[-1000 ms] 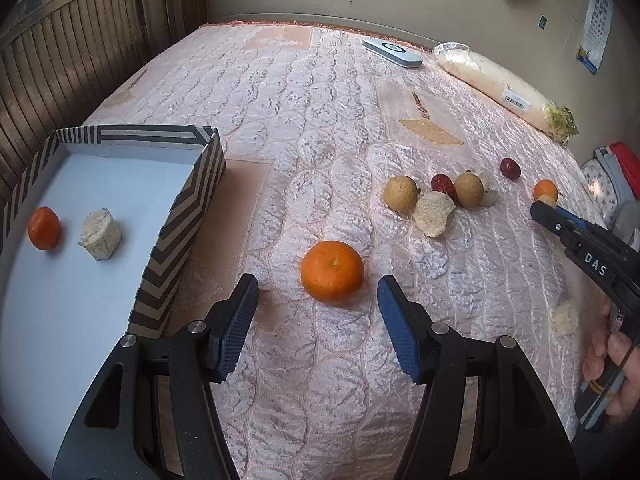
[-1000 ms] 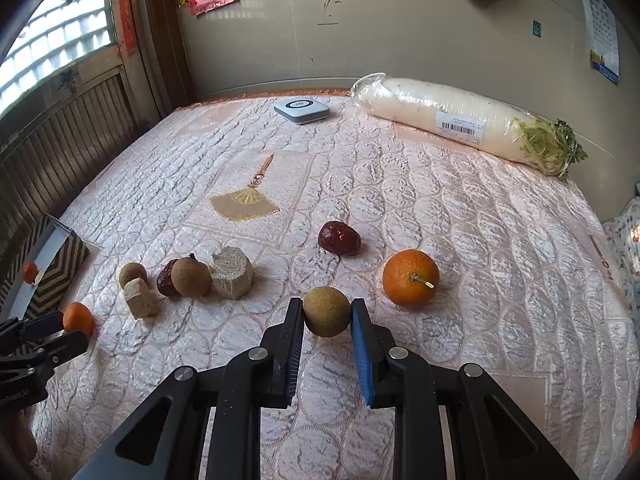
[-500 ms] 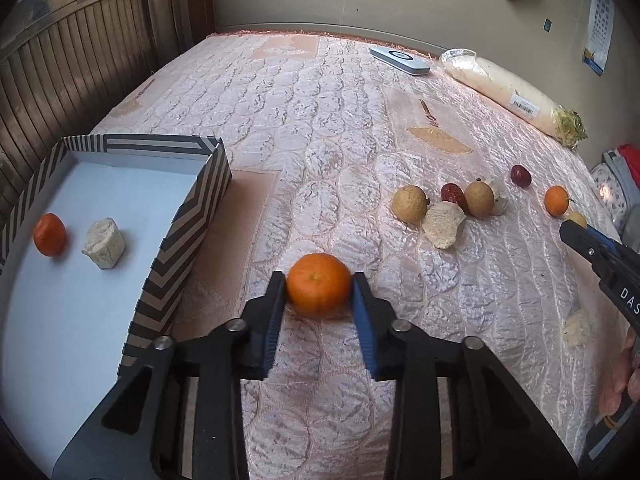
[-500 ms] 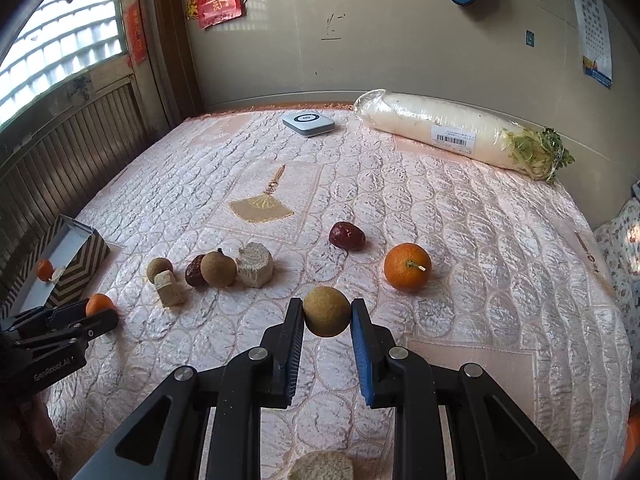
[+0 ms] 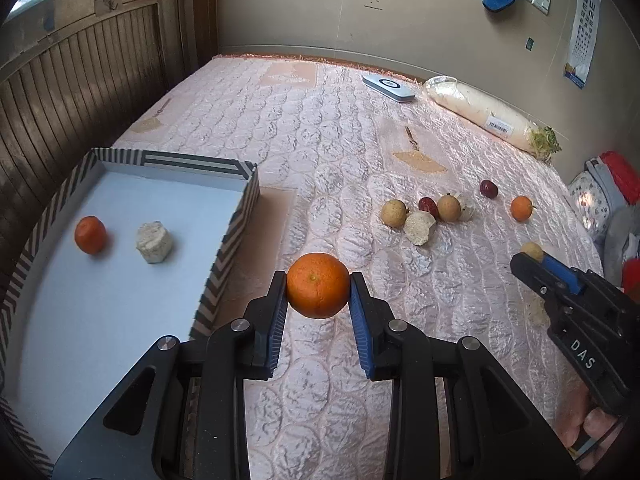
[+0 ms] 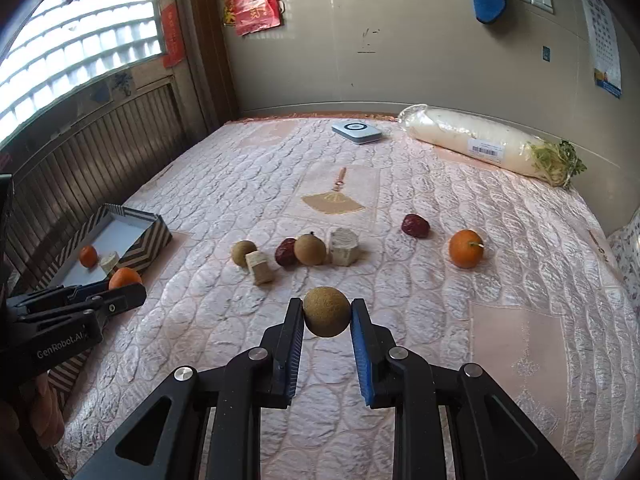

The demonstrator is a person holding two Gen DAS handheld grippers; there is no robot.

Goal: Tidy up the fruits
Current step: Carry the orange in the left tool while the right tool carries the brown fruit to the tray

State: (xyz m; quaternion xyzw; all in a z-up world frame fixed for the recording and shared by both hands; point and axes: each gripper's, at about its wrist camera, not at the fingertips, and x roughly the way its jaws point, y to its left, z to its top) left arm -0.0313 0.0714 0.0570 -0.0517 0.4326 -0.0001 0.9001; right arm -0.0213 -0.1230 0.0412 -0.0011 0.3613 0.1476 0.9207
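- Orange (image 5: 317, 290), round with dimpled peel, is pinched in the left claw (image 5: 319, 297), its jaws having just closed, raised above the quilted satin bed (image 5: 320, 140) beside the striped box (image 5: 224, 256).
- Right claw (image 6: 326, 314) clamps a rough tan longan (image 6: 326, 311), round with no long axis, above the bed.

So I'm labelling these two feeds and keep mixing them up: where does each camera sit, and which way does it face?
Left wrist: rides the left gripper, looking down along jaws shut on a round orange tangerine; striped cardboard tray at left, right gripper at right.
Right wrist: rides the right gripper, facing the far wall, jaws shut on a round brown longan; left gripper at left.
Shared: pink quilted bed cover, tray, wrapped white radish.
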